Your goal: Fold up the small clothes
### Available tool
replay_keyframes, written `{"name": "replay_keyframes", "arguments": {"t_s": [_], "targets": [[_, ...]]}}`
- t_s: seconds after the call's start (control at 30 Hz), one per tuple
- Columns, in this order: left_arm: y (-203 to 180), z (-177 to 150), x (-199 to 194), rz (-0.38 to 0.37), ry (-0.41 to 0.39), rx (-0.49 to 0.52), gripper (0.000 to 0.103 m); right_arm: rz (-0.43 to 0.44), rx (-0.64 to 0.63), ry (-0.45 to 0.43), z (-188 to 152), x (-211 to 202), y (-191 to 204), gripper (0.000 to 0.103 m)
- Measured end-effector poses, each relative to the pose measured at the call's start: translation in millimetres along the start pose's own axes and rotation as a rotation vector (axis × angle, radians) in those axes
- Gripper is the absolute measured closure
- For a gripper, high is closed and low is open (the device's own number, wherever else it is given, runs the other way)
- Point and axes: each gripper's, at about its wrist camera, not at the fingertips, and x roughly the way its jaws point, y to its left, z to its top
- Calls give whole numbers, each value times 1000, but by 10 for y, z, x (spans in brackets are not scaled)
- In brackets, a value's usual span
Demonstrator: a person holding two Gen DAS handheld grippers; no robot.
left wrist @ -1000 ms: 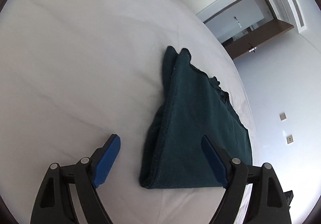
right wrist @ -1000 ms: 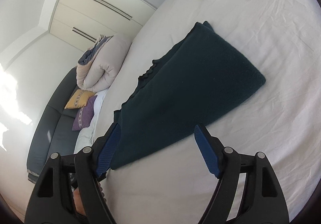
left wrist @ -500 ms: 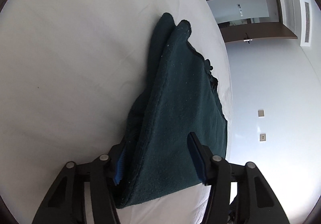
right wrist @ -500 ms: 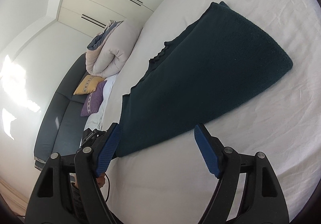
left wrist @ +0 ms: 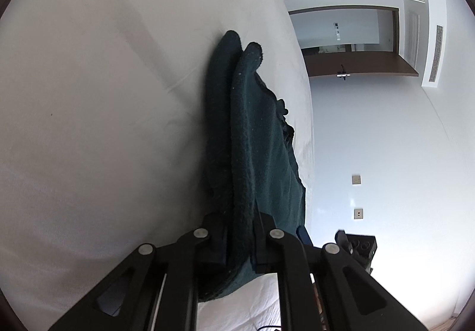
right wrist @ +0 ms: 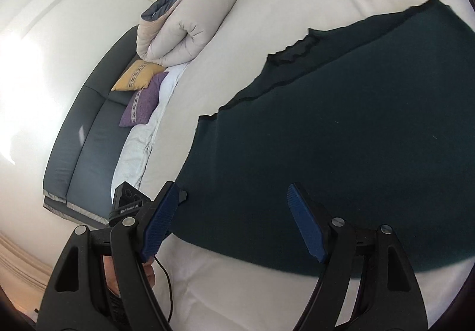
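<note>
Dark green garment (right wrist: 341,153) lies on the white bed (left wrist: 104,93), already folded at least once into a long doubled strip; more folds likely left. Left gripper (left wrist: 239,245) is pressed together, pinching the near folded edge of the garment. Right gripper (right wrist: 234,222) is spread wide over the garment's near edge, pads clear of the cloth, holding nothing yet.

Rolled duvet (right wrist: 181,22), yellow cushion (right wrist: 138,76), purple cushion (right wrist: 144,104), sofa (right wrist: 80,135)
</note>
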Motion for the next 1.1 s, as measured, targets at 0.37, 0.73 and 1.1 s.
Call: {"name": "replay_keyframes", "arguments": {"t_s": [0.37, 0.73, 1.1], "targets": [[-498, 6, 81, 34, -23, 132, 93, 68, 134, 101, 510, 712, -475, 27], [-1879, -591, 1299, 76, 119, 474, 93, 348, 382, -33, 920, -139, -1084, 21], [-1853, -1286, 2377, 175, 257, 629, 86, 367, 521, -2, 1109, -288, -1713, 19]]}}
